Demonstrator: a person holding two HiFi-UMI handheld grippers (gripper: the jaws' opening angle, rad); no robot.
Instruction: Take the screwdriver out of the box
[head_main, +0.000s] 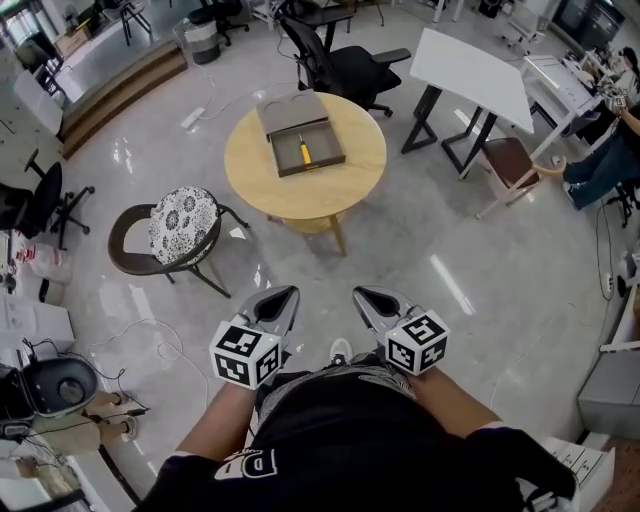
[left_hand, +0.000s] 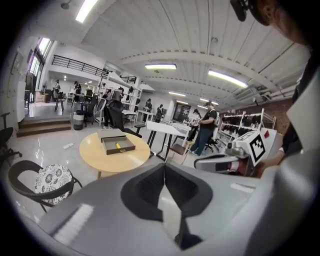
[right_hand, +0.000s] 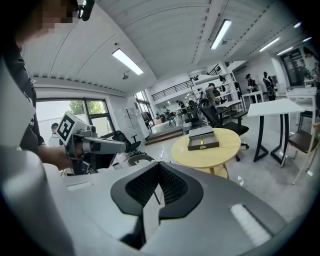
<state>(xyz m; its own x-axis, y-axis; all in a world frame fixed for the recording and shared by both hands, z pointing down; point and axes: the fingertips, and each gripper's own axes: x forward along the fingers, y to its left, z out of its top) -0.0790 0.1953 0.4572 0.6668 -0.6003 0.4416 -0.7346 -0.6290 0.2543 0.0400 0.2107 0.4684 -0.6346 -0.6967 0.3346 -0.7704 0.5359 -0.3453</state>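
The small yellow-handled screwdriver (head_main: 305, 153) lies inside the shallow grey open box (head_main: 312, 168), toward its left half. The box sits on the far half of the round light-wood table (head_main: 345, 190), with its lid laid back at the 12 o'clock side. From my head view the tool's long axis runs roughly from 12 to 6 o'clock, leaning a little with the box. It lies well apart from both my hands, almost straight ahead at 12 o'clock, with bare floor and the near half of the table in between. My left gripper (head_main: 290, 293) points just about at it, while my right gripper (head_main: 358, 292) has it nearer 11 o'clock, so I judge the left slightly better lined up, though neither is really closer. Both pairs of grey jaws are pressed together with nothing between them. Each gripper's own view shows the pads meeting at the tips and only the room beyond. In the left gripper view the screwdriver (left_hand: 118, 145) is a yellow speck in the box; in the right gripper view (right_hand: 201, 143) the same. I cannot make out the shaft or which end is the tip, and the box walls may hide part of it. A dark chair with a patterned cushion (head_main: 183, 225) stands at 10 o'clock, beside the table.
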